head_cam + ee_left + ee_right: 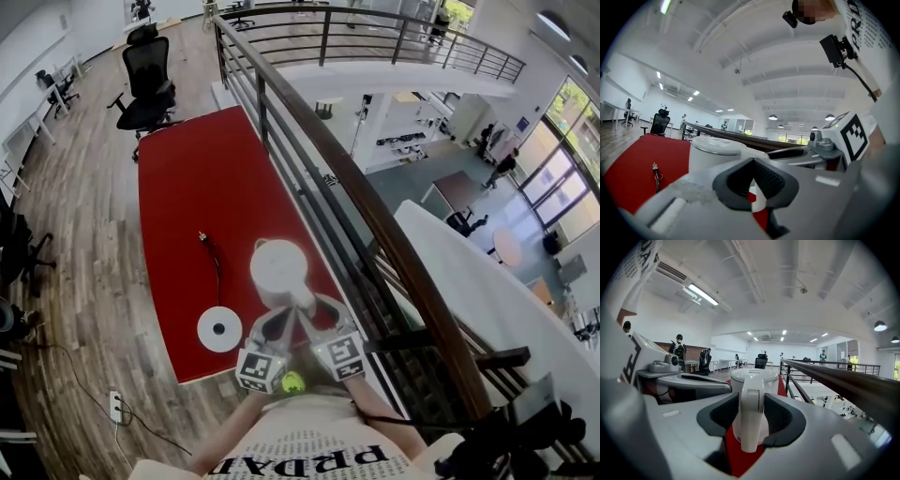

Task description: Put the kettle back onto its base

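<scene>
Room: open-plan upper storey with a white ceiling [754,61] carrying strip lights and a wood-plank floor [84,234]; desks stand along the far wall.
Lower level: atrium [450,187] beyond the edge, with tables and small figures of people.
Railing: dark metal railing [309,131] with a brown top rail, running diagonally along the table's right side.
Table: long red table [187,178], set between the floor and the railing.
Chair: black office chair [148,80] at the table's far end.
Kettle: white kettle [277,266], lid on, over the table's near right part; it sits to the right of its base and apart from it. Whether it rests on the table cannot be told.
Right gripper: right gripper [751,399], jaws clamped on either side of the kettle's upright handle [751,413].
Left gripper: left gripper [752,161], close beside the right one; jaws brought together at the tips with nothing between them.
Base: round white base [219,329], flat on the table near its front edge.
Cord: thin dark cord [216,267] running from the base to a plug [201,236] lying loose on the table.
</scene>
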